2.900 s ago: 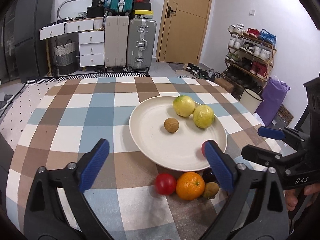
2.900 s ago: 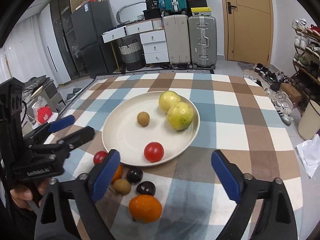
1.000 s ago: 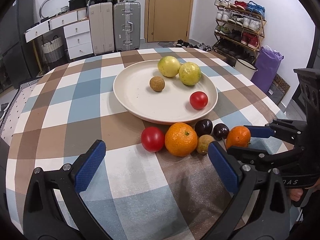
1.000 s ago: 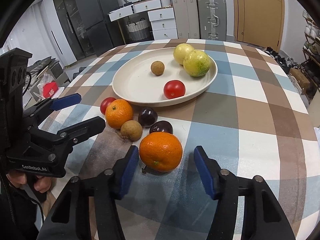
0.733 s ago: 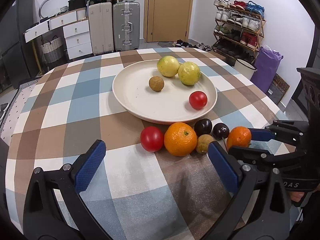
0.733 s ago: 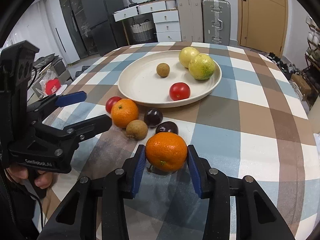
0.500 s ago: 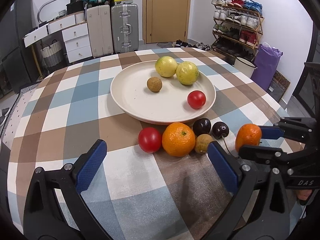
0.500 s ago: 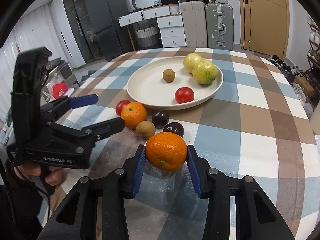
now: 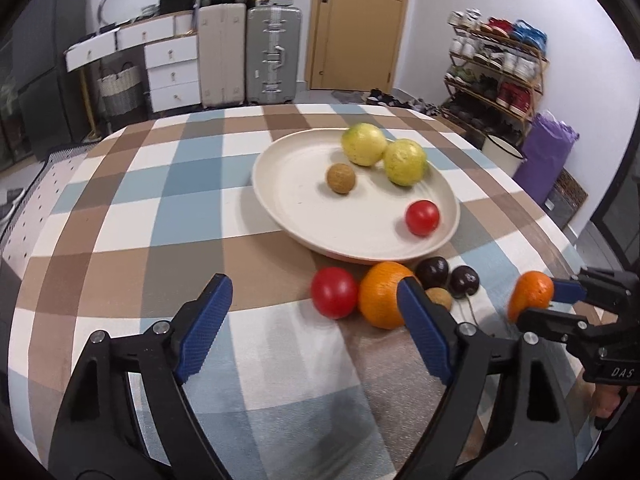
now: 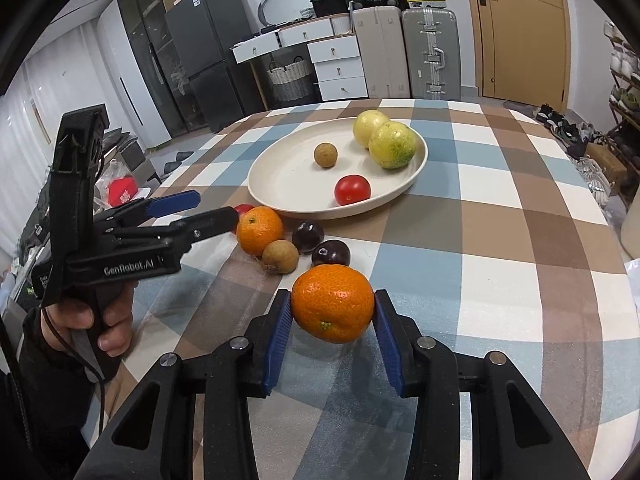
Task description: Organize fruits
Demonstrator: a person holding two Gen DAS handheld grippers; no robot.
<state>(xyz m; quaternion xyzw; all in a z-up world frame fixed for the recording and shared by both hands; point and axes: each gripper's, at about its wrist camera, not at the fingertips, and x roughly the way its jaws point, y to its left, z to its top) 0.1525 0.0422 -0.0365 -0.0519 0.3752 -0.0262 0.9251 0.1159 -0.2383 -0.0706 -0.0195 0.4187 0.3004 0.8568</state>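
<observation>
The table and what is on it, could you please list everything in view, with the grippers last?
Plate: one, cream, mid-table.
Yellow-green fruits: two, touching, on plate's far side.
Brown fruit: one, on plate.
Tomato: one, red, on plate.
Second tomato: one, red, on cloth.
Orange: one, on cloth.
Dark plums: two, on cloth.
Small brown fruit: one, on cloth.
Checked tablecloth: one, blue-brown-white.
Right gripper: shut on second orange.
Left gripper: closing, nothing between.

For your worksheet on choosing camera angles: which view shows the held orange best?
The right wrist view: the orange sits large and sharp between the right gripper jaws. The left wrist view shows it small, blurred, at the right edge.
</observation>
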